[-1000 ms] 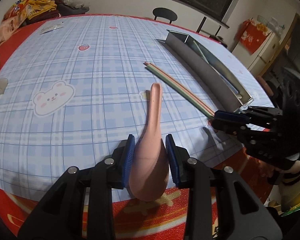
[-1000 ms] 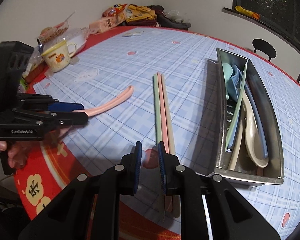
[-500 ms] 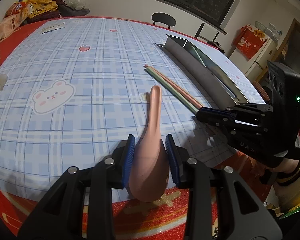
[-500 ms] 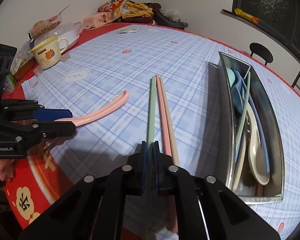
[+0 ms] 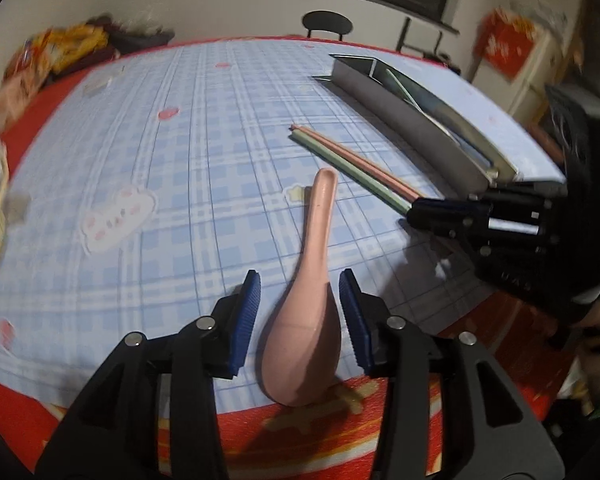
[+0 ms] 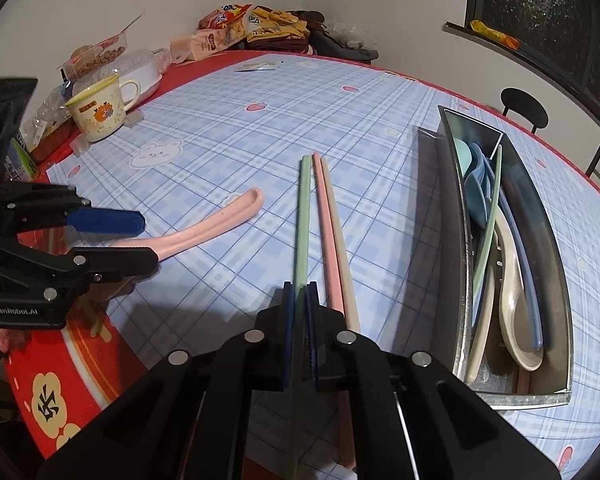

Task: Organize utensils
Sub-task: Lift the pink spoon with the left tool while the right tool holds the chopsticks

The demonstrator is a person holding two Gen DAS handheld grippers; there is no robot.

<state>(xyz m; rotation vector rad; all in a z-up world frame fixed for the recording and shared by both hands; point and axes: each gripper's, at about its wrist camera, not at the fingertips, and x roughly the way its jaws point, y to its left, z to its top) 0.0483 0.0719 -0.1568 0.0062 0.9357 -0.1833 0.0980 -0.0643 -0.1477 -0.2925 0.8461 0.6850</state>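
A pink spoon (image 5: 321, 216) lies on the plaid tablecloth with its bowl at the near edge. My left gripper (image 5: 300, 282) straddles the bowl; its jaws are opening, with a gap on each side of the spoon. The right wrist view shows the same spoon (image 6: 212, 228) and the left gripper (image 6: 148, 240). My right gripper (image 6: 300, 292) is shut on the near end of a green chopstick (image 6: 303, 216), which lies flat. A pink chopstick (image 6: 325, 232) and a cream chopstick (image 6: 339, 248) lie right beside it. The metal tray (image 6: 447, 240) to the right holds several spoons and chopsticks.
A yellow mug (image 6: 98, 114), a white bowl and snack packets (image 6: 236, 28) crowd the far left of the table. A black chair (image 6: 523, 108) stands beyond the far edge. The red table edge (image 6: 72, 364) runs just under both grippers.
My left jaws have spread away from the pink spoon's bowl, and the left view has rolled slightly. My right jaws, open a second ago, have shut on the green chopstick.
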